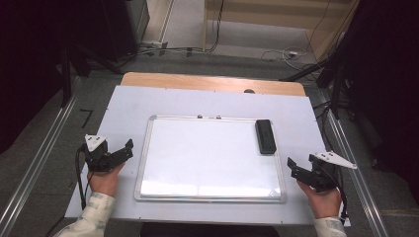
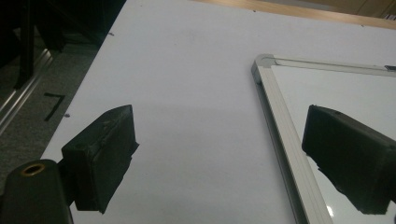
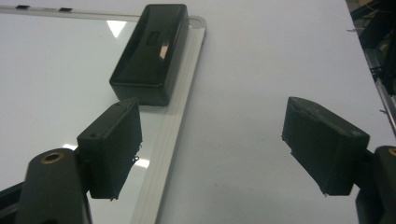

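Eraser: black eraser (image 1: 265,136) lies on the whiteboard (image 1: 207,158), at its far right corner.
Right gripper (image 3: 210,144): jaws wide apart, empty, near the eraser (not touching).
Left gripper (image 2: 219,154): jaws apart, empty, straddling the whiteboard's left frame above the white surface (image 1: 133,103).

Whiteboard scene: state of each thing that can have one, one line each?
whiteboard: flat on the table, surface wiped clean, no marks.
eraser: lying on the whiteboard at its far right corner, untouched.
left gripper: open, nothing between the jaws, beside the whiteboard's left edge.
right gripper: open, nothing between the jaws, by the whiteboard's right edge, short of the eraser.
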`<state>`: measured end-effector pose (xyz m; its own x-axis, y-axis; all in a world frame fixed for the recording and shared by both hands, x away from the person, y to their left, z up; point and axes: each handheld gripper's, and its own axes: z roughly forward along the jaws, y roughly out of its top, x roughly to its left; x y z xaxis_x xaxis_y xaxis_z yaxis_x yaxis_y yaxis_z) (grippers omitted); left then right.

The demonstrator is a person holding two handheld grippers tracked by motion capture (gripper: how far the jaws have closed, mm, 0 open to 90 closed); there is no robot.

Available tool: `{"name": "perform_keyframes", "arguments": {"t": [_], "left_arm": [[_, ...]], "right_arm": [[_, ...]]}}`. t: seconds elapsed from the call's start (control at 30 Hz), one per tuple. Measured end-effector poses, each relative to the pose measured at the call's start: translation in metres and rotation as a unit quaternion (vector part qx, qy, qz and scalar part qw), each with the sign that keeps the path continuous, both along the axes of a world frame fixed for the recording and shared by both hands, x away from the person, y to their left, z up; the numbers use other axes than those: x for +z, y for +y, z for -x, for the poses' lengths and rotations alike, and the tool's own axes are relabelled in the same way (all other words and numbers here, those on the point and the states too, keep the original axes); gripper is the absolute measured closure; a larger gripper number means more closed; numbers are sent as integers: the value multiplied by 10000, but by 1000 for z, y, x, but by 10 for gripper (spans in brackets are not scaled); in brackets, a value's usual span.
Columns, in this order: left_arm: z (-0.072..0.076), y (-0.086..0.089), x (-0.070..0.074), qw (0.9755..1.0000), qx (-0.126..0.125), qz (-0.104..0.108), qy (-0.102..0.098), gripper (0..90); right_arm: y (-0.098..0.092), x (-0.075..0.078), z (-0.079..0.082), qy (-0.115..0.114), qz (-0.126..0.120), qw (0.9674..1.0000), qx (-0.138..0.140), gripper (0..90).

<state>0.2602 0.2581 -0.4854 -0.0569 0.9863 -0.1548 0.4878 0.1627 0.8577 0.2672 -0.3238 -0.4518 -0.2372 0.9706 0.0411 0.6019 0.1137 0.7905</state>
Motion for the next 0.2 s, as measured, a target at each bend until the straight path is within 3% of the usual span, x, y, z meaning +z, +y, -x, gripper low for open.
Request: {"name": "perform_keyframes", "arguments": {"t": [0.2], "left_arm": [[0,0,0,10000,-11,3,-3,103]], "right_arm": [[-11,-6,2,34,141,9998,-120,173]]}}
